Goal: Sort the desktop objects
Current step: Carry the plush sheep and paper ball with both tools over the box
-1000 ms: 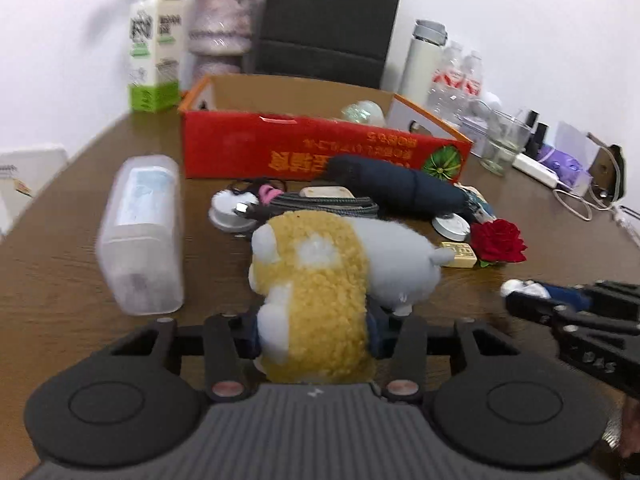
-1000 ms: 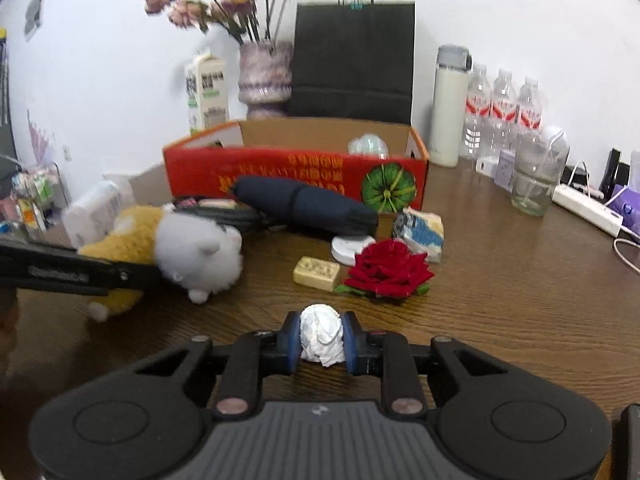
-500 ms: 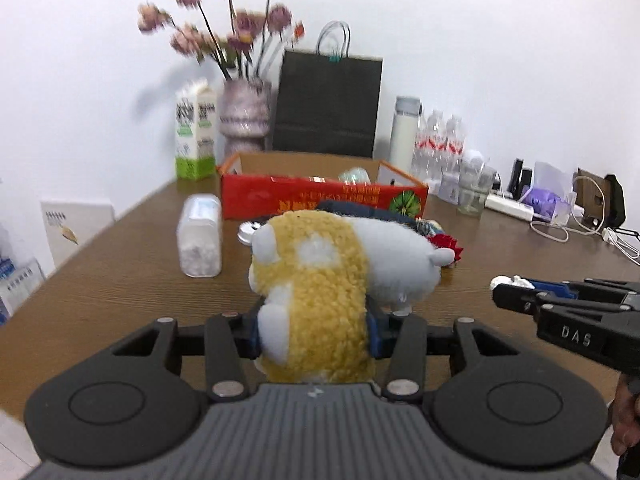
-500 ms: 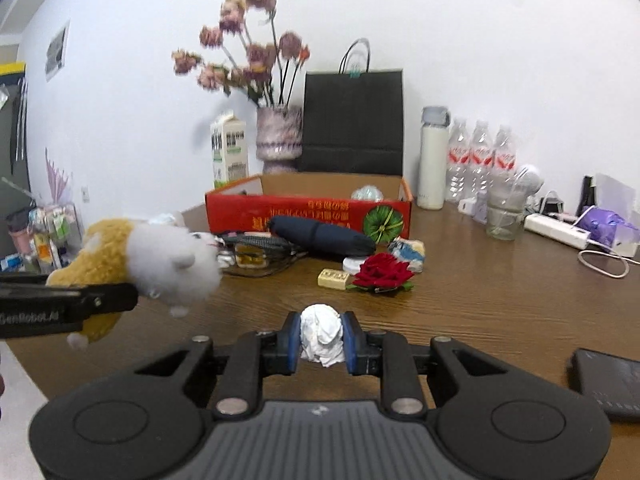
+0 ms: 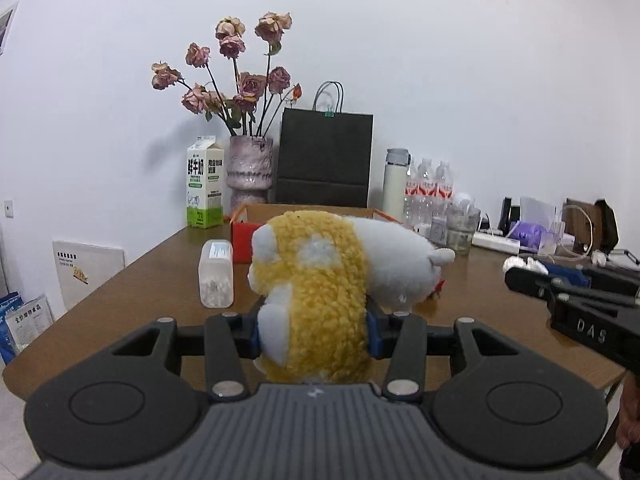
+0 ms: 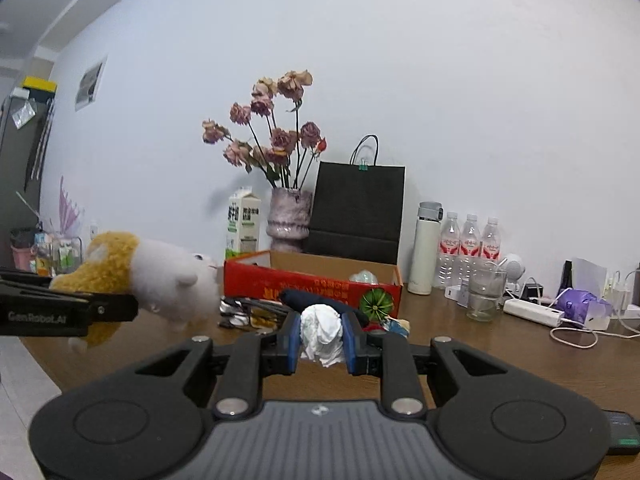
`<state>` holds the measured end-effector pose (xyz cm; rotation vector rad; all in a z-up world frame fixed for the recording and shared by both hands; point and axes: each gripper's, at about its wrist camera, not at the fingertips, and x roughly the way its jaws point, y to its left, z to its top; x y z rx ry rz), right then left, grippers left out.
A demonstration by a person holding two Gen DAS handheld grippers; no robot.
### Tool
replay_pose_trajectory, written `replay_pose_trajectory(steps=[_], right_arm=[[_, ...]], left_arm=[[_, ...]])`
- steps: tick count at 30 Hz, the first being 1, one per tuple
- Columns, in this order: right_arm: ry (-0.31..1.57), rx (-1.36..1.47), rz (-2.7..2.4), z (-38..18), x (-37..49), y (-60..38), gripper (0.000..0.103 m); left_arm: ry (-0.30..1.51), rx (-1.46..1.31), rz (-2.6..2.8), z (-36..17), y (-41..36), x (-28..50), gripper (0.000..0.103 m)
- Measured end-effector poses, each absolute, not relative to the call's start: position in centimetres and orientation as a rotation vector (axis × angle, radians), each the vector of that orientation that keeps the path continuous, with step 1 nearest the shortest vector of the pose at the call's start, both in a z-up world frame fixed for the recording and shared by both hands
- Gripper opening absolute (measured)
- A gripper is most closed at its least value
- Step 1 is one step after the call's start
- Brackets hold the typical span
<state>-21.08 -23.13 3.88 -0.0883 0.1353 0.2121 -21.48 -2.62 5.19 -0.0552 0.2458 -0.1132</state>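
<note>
Held aloft over the table's [image 6: 500, 356] near edge: left gripper [image 5: 312, 334] clamped on plush toy [image 5: 320, 280], long axis pointing toward red box [image 6: 312, 286]; right gripper [image 6: 321, 340] pinching crumpled tissue [image 6: 322, 332]. Box straight ahead, nearer the right.

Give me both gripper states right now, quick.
Left gripper: shut on the yellow-and-white plush toy.
Right gripper: shut on the crumpled white paper ball.
</note>
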Motion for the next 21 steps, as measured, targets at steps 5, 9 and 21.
replay_pose_trajectory(steps=[5, 9, 21], right_arm=[[0.129, -0.097, 0.224, 4.8, -19.1, -22.9, 0.02], [0.133, -0.062, 0.275, 8.0, -14.7, -23.3, 0.02], [0.419, 0.027, 0.35, 16.2, 15.1, -21.5, 0.021]], left_arm=[[0.225, -0.087, -0.144, 7.2, -1.6, -18.7, 0.047], [0.243, -0.095, -0.197, 11.6, 0.3, -12.4, 0.046], [0.659, -0.105, -0.218, 17.3, 1.0, 18.0, 0.046]])
